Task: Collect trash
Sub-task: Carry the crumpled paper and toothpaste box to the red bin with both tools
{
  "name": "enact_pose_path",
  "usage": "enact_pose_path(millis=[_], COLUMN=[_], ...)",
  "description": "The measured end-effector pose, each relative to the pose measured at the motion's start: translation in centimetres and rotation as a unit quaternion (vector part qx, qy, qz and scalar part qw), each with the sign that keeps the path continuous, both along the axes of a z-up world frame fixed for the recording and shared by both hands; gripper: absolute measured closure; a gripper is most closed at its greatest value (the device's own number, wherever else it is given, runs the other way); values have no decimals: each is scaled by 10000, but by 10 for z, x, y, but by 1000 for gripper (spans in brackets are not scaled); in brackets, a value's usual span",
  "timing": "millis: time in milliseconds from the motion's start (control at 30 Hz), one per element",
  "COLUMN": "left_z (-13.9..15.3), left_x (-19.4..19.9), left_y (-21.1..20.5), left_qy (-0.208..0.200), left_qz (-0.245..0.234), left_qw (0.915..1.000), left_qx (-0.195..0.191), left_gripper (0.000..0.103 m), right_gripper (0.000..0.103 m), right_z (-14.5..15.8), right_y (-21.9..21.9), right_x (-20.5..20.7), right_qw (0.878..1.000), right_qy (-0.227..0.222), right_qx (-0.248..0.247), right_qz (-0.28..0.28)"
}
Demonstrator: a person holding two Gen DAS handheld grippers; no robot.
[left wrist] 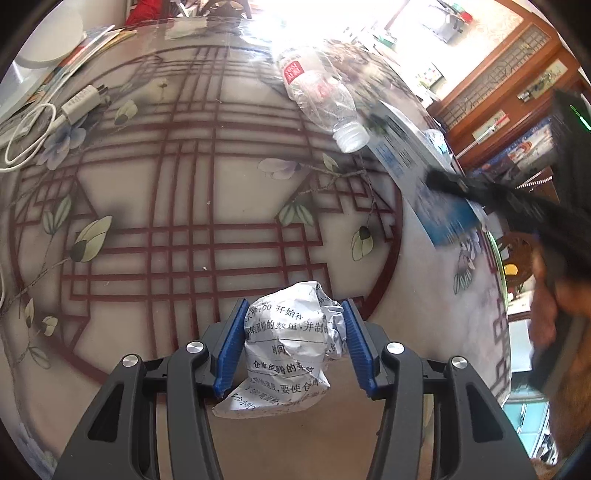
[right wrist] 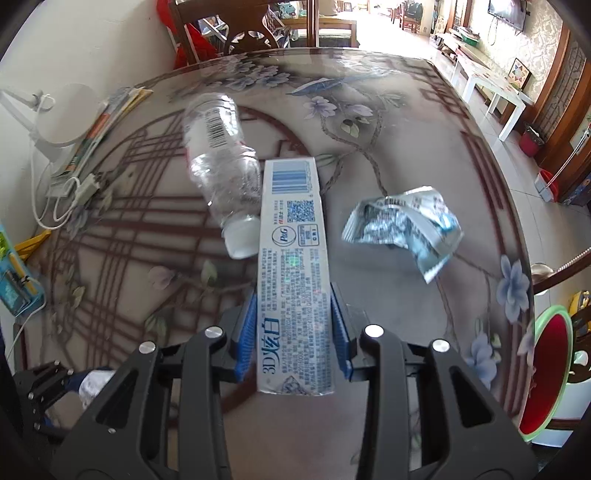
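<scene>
My left gripper point(left wrist: 294, 317) is shut on a crumpled ball of printed paper point(left wrist: 291, 350), with both blue pads pressed against its sides above the patterned table point(left wrist: 177, 206). In the right wrist view my right gripper point(right wrist: 294, 299) is shut on a long white and blue toothpaste box point(right wrist: 291, 229), held near its close end; the box points away from me. An empty clear plastic bottle point(right wrist: 221, 162) lies on its side just left of the box, white cap toward me. A crumpled silver and blue wrapper point(right wrist: 402, 229) lies to the right. The bottle point(left wrist: 321, 99) and box point(left wrist: 417, 173) also show in the left wrist view.
A white lamp base point(right wrist: 70, 110), booklets point(right wrist: 107, 125) and a charger with white cables point(right wrist: 81, 188) sit along the table's left side. A wooden chair point(right wrist: 243, 33) stands at the far edge. The table's rounded right edge point(right wrist: 517, 206) drops to a tiled floor.
</scene>
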State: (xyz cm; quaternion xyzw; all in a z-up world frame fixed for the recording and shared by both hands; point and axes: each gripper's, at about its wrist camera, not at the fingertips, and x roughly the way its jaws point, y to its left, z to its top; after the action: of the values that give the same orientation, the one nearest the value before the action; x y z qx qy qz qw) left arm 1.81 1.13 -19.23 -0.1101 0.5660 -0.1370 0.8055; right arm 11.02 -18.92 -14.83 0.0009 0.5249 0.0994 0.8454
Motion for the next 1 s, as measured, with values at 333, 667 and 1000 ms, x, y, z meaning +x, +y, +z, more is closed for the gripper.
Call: enact_pose_path(millis=[333,667,1000], left_z=[27,35,50], left_x=[-8,-26,-39], left_y=[-5,-9,-22], left_qy=[-423,-539,-879], left_qz=[-101,-155,-270], left_qw=[9990,9984,9954], left_qx=[45,-35,255], left_gripper=[56,56,56], right_gripper=[68,45,68], right_z=[13,-2,-9], right_y=[0,9,21], right_x=[-78,-116,-115], right_qw=[9978,9983,9994], right_qy=[248,410,299], right_qx=[596,220,-161], right_qz=[-178,-351,-71])
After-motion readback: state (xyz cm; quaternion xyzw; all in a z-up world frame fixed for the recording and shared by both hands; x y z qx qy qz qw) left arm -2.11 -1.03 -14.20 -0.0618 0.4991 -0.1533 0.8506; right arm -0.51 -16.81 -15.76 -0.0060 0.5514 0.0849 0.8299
